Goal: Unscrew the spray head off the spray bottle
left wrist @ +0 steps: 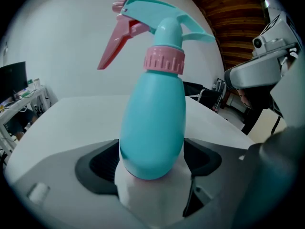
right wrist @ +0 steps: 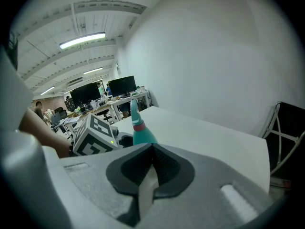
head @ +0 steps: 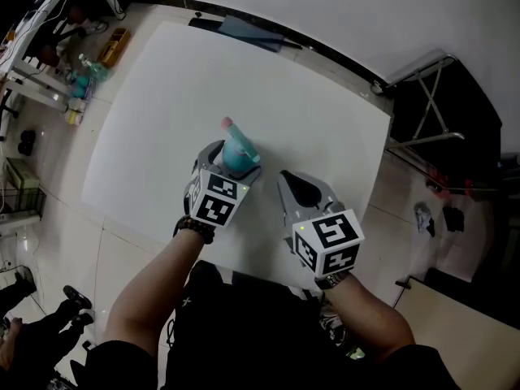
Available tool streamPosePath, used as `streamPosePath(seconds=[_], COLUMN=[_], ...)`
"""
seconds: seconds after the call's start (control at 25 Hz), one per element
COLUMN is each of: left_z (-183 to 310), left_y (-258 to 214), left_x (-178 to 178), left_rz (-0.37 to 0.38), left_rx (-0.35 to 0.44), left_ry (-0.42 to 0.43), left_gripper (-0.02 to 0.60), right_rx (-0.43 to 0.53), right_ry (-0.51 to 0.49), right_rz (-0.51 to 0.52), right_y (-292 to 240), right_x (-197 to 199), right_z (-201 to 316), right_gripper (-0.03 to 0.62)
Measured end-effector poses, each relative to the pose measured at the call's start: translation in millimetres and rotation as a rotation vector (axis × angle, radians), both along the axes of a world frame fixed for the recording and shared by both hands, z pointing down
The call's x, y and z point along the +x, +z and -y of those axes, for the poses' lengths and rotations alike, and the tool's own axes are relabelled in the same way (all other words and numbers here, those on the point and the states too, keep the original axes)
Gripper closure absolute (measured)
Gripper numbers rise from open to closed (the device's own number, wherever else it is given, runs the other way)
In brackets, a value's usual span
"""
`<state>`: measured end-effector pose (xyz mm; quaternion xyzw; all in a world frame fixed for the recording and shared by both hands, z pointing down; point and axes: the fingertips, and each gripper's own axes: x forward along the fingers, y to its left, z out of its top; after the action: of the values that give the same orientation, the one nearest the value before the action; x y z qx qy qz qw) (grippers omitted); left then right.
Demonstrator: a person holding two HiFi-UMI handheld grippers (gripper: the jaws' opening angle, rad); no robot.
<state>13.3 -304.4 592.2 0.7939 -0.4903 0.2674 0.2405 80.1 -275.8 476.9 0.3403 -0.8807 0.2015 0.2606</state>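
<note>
Evidently nothing is unscrewed yet: the teal plastic spray bottle stands upright on the white bench, its teal-and-pink spray head fully seated. The left gripper has its fingers spread wide around the bottle's lower body, not clearly clamping. The right gripper hovers beside it, its fingers closed and empty. Gripping and twisting remain.

Item counts, head view unless noted. One tabletop. One bottle, centre of frame, carrying one spray head, one pink collar and one pink trigger. Two claws: one left claw and one right claw. Two marker cubes, one per claw. Two forearms, lower frame. Two monitors, left middle of the right gripper view.
</note>
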Motion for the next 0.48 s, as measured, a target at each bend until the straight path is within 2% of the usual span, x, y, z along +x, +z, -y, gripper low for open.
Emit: streamPosePath(seconds=[0.12,0.48], left_z=[0.9,-7.3], left_y=[1.1,-2.8], left_x=[-1.7,-5.4], left_rz=[0.013,0.028], left_rx=[-0.001,-0.023], left_ry=[-0.011,0.002], left_gripper=[0.160,0.170], right_rx=[0.000,0.002], right_ry=[-0.002,-0.013], right_rz=[0.002,0.018], right_y=[0.3,-2.0], right_x=[2.5,-2.3], right_z=[0.8,2.8], right_gripper=[0.602,0.602])
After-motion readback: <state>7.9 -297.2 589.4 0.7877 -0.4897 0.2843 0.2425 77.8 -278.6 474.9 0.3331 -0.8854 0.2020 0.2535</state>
